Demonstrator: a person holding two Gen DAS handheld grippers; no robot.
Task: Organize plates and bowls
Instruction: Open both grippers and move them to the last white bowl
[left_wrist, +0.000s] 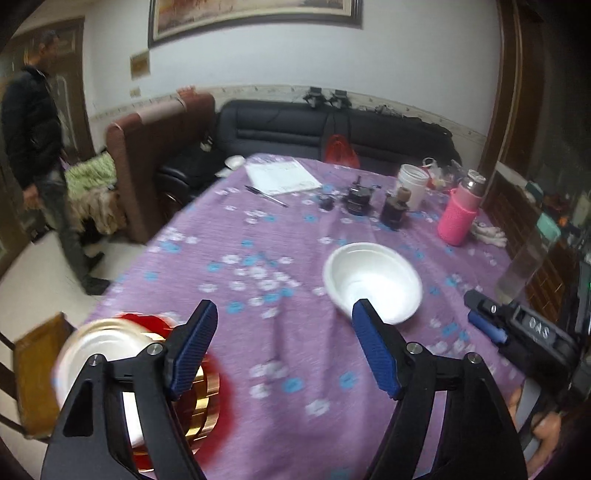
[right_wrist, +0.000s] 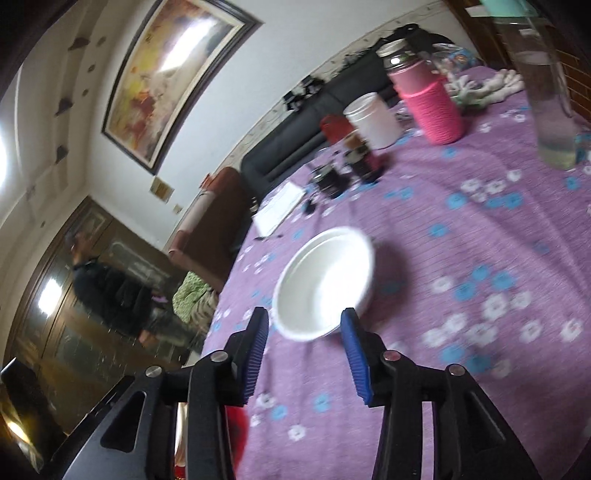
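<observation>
At the lower left edge of the table, seen from the left wrist camera, sits a blurred red and gold dish (left_wrist: 147, 373) with a pale, shiny inside; its exact shape is hard to make out, and part of it is hidden behind the left gripper (left_wrist: 284, 339). That gripper's two blue-padded fingers stand wide apart, holding nothing. To the right, near the middle of the table, sits a plain white bowl (left_wrist: 373, 282), round, glossy and upright. At the right edge the right gripper (left_wrist: 517, 328) pokes in; from this view its opening cannot be judged.

In the right wrist camera the right gripper (right_wrist: 304, 349) also has its blue fingers spread apart, empty, with the white bowl (right_wrist: 325, 282) just beyond the fingertips, slightly blurred.

The purple tablecloth (left_wrist: 280, 236) is printed with small blue and white flowers. Along the far side, left to right, lie a white paper pad (left_wrist: 282, 177) and pen (left_wrist: 266, 195), some small dark objects (left_wrist: 358, 199), a white cup (left_wrist: 412, 184) and a pink-sleeved bottle (left_wrist: 461, 210).

Beyond, left to right: a man in a dark jacket (left_wrist: 33, 147), a brown chair (left_wrist: 155, 155), a black sofa (left_wrist: 314, 129) and a framed painting (left_wrist: 255, 18) on the white wall.
</observation>
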